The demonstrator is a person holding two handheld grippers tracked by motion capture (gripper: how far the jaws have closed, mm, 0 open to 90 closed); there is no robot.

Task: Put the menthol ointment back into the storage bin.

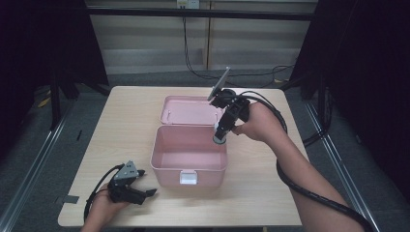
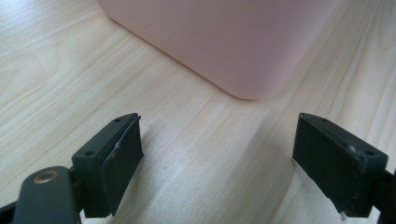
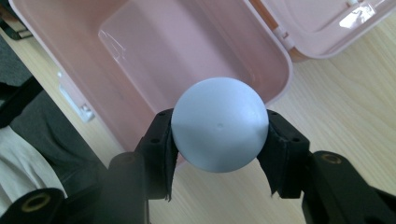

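Note:
An open pink box [image 1: 189, 153] stands mid-table, its lid [image 1: 187, 110] laid flat behind it. My right gripper [image 1: 220, 138] points down over the box's back right corner and is shut on a pale blue ball [image 3: 219, 124]; the ball [image 1: 219, 139] hangs just above the rim. In the right gripper view the box interior [image 3: 154, 56] lies beyond the ball with nothing in it. My left gripper [image 1: 148, 182] rests low on the table at the front left, open, jaws wide apart, facing the box's near left corner [image 2: 243, 51].
The wooden table [image 1: 121, 121] has bare surface left and right of the box. A white latch [image 1: 188, 178] sits on the box's front wall. Cables trail from both grippers; floor and dark frame rails flank the table.

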